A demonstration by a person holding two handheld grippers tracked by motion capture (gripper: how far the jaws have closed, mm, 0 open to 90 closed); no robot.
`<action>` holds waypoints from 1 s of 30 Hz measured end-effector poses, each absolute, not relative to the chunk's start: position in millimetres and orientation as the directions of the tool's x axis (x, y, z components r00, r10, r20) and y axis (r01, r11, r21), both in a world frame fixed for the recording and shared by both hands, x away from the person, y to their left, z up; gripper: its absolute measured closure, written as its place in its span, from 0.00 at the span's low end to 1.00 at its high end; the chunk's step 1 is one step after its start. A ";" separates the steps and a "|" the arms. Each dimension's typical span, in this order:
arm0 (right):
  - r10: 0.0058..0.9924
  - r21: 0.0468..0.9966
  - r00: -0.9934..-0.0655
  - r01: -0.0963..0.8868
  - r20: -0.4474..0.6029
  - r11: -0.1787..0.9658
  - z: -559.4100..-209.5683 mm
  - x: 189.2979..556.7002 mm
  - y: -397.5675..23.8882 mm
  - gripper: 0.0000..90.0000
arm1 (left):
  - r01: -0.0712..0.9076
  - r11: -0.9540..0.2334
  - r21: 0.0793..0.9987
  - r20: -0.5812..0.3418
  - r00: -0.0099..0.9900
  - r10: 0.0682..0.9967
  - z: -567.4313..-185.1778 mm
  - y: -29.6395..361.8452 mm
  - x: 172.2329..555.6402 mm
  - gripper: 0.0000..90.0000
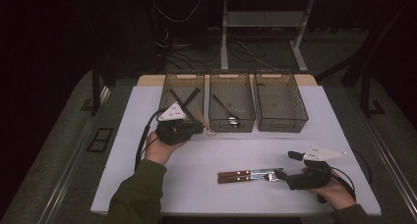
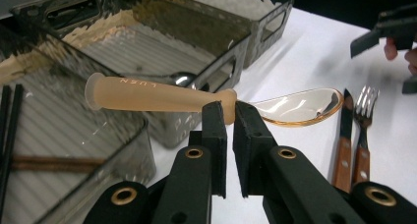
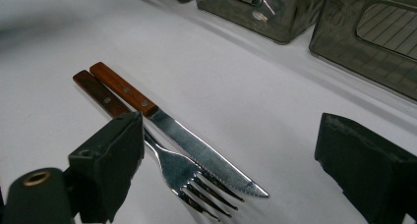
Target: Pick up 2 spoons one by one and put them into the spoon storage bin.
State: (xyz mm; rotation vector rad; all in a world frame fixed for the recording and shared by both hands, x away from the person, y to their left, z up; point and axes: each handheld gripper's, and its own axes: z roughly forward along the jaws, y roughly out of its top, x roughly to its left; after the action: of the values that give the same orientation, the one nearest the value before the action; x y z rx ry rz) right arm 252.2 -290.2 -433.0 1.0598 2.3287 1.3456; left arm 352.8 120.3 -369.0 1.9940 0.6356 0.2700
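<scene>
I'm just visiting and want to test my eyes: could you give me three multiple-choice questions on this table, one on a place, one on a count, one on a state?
1. Where do the knife and fork lie?
A in a bin
B on the table, side by side
C on the floor

2. How many bins stand in the row?
A two
B three
C five

3. What is the left gripper doing?
A hanging open
B clamping a spoon
C clamping the fork

B: both rest on the white top.
B: left bin, middle bin, right bin.
B: its jaws pinch the spoon's neck.
</scene>
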 end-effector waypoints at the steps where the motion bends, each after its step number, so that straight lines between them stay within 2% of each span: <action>1: 0.697 0.829 -0.704 0.466 0.135 0.309 -433.0 252.2 -290.4 0.13 | 0.320 -0.377 0.869 -0.074 0.838 0.540 -368.3 117.8 355.3 0.93; 22: 0.702 0.837 -0.699 0.461 0.138 0.295 -431.0 252.6 -292.2 0.13 | 0.356 -0.352 0.865 -0.083 0.795 0.600 -362.6 64.6 409.9 0.92; 30: 0.704 0.841 -0.696 0.460 0.142 0.284 -430.0 252.3 -293.6 0.13 | 0.380 -0.389 0.839 -0.070 0.785 0.615 -364.8 40.3 431.3 0.92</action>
State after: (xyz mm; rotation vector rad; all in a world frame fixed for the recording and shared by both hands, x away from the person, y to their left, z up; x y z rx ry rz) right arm 252.3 -293.6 -430.0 1.0696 2.2986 1.3704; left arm 431.3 40.3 -364.8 2.0243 0.7426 0.3129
